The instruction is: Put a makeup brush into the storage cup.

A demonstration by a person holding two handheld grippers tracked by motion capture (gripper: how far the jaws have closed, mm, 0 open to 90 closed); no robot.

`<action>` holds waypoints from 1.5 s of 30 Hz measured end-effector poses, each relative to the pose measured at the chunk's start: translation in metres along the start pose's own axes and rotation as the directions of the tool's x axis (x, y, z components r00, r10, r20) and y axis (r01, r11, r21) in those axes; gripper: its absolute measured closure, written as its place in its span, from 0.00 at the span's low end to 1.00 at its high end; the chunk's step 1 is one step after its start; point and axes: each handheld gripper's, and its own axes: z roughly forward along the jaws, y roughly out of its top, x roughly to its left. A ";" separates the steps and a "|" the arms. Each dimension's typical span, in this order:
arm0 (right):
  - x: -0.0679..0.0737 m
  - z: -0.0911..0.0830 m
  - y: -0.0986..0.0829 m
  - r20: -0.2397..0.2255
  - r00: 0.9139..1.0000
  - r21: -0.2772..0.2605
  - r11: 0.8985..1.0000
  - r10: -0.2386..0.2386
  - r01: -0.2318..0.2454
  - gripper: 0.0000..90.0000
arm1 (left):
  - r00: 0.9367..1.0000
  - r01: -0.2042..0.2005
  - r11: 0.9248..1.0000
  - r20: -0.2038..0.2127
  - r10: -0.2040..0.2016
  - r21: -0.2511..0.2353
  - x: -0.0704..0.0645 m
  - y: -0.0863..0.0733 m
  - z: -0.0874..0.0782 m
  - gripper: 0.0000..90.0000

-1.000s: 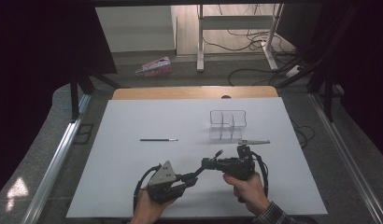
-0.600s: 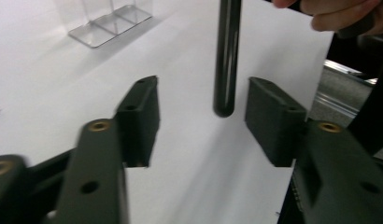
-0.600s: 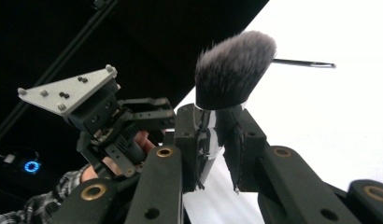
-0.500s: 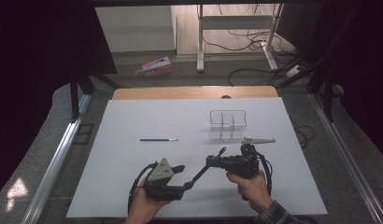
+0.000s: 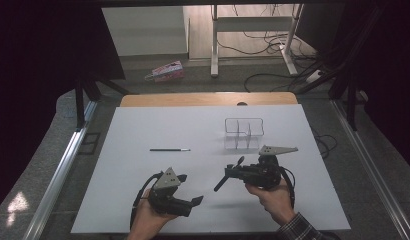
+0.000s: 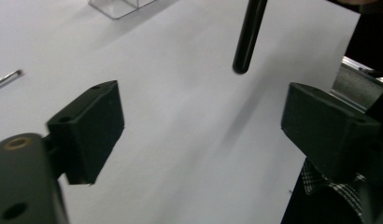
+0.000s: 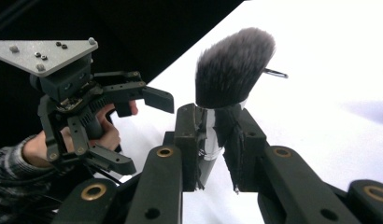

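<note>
In the lower middle of the high view, the right tool (image 5: 241, 172) clenched a makeup brush (image 7: 234, 65), best passed handle-first into the released left tool (image 5: 189, 201).

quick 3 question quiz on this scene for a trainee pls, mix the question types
1. True or false: the right gripper is shut on the makeup brush.
2. The left gripper fingers are: A) open, B) shut on a pencil, C) shut on the clear organizer.
3. Fill in: the thin pencil lies on the white table, to the ____ of the clear organizer in the high view.

Key: 1 true; 2 A; 3 left
</note>
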 end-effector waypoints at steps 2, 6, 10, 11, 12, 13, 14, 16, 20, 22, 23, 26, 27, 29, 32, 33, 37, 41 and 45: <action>0.000 -0.001 0.000 0.010 1.000 0.002 1.000 -0.010 0.010 0.84 | 1.000 0.009 1.000 -0.002 -0.009 0.010 0.002 -0.001 0.000 0.10; 0.001 -0.003 0.001 0.027 0.998 0.012 0.999 -0.049 0.049 0.84 | 1.000 0.014 1.000 -0.015 -0.014 0.023 0.005 -0.004 -0.002 0.08; 0.003 -0.004 0.002 0.041 0.995 0.020 0.996 -0.093 0.092 0.84 | 0.999 0.031 0.999 -0.026 -0.031 0.029 0.009 -0.007 -0.008 0.05; 0.004 -0.004 0.002 0.045 0.994 0.022 0.995 -0.102 0.101 0.84 | 0.999 0.034 0.999 -0.032 -0.033 0.028 0.011 -0.008 -0.010 0.05; 0.005 -0.004 0.002 0.049 0.992 0.026 0.993 -0.112 0.111 0.84 | 0.999 0.038 0.999 -0.034 -0.037 0.027 0.012 -0.008 -0.011 0.05; 0.005 -0.005 0.002 0.052 0.992 0.029 0.993 -0.118 0.117 0.84 | 0.998 0.043 0.999 -0.037 -0.042 0.026 0.014 -0.009 -0.013 0.05; 0.006 -0.004 0.002 0.058 0.990 0.031 0.992 -0.128 0.126 0.84 | 0.998 0.045 0.999 -0.039 -0.043 0.030 0.015 -0.010 -0.015 0.04; 0.006 -0.005 0.002 0.066 0.988 0.038 0.989 -0.143 0.141 0.84 | 0.998 0.046 0.998 -0.051 -0.044 0.032 0.016 -0.011 -0.017 0.03; 0.007 -0.007 0.003 0.084 0.983 0.042 0.986 -0.162 0.159 0.84 | 0.996 0.044 0.997 -0.075 -0.040 0.059 0.020 -0.015 -0.021 0.03; 0.007 -0.008 0.003 0.094 0.981 0.041 0.985 -0.168 0.165 0.84 | 0.995 0.044 0.996 -0.092 -0.037 0.074 0.022 -0.017 -0.023 0.03; 0.007 -0.009 0.003 0.098 0.980 0.045 0.985 -0.172 0.168 0.84 | 0.994 0.044 0.996 -0.099 -0.036 0.077 0.022 -0.018 -0.024 0.03; 0.007 -0.011 0.003 0.114 0.977 0.043 0.983 -0.182 0.178 0.84 | 0.993 0.043 0.996 -0.108 -0.035 0.079 0.024 -0.019 -0.027 0.03; 0.007 -0.011 0.003 0.118 0.976 0.044 0.983 -0.184 0.180 0.84 | 0.993 0.043 0.996 -0.116 -0.033 0.082 0.025 -0.020 -0.028 0.03; 0.007 -0.013 0.004 0.128 0.973 0.046 0.981 -0.192 0.188 0.84 | 0.992 0.042 0.995 -0.126 -0.030 0.093 0.026 -0.022 -0.029 0.03; 0.006 -0.016 0.005 0.140 0.969 0.043 0.979 -0.204 0.200 0.84 | 0.990 0.029 0.993 -0.143 -0.012 0.117 0.027 -0.024 -0.030 0.03; 0.006 -0.017 0.005 0.145 0.968 0.043 0.978 -0.206 0.202 0.84 | 0.989 0.028 0.992 -0.148 -0.009 0.121 0.027 -0.025 -0.031 0.02; 0.005 -0.020 0.006 0.159 0.965 0.039 0.978 -0.208 0.205 0.84 | 0.987 0.024 0.992 -0.162 -0.003 0.125 0.030 -0.028 -0.034 0.02; 0.003 -0.025 0.007 0.171 0.963 0.029 0.978 -0.211 0.209 0.84 | 0.983 0.022 0.991 -0.182 0.002 0.132 0.032 -0.032 -0.037 0.02; 0.001 -0.029 0.009 0.194 0.958 0.028 0.978 -0.209 0.207 0.84 | 0.982 0.031 0.991 -0.189 -0.006 0.127 0.035 -0.037 -0.041 0.03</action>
